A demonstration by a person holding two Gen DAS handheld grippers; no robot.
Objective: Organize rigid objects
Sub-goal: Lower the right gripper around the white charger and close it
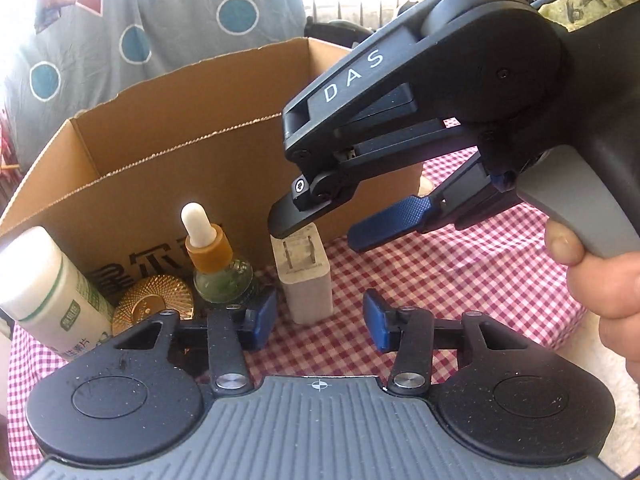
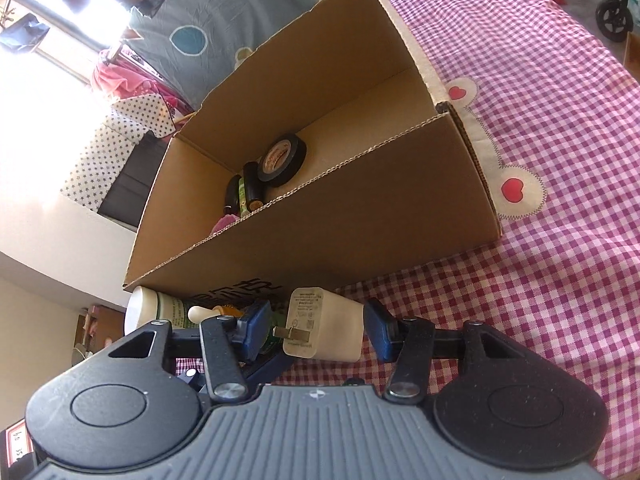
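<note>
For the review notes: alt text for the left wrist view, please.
The right gripper reaches in from the upper right, one finger over the prongs of a white charger standing on a checked cloth. The left gripper waits just below, jaws apart. A dropper bottle stands before a cardboard box.

Charger [image 1: 306, 276], dropper bottle [image 1: 222, 268] before box [image 1: 168, 128]; tape roll [image 2: 282, 159] inside box.
</note>
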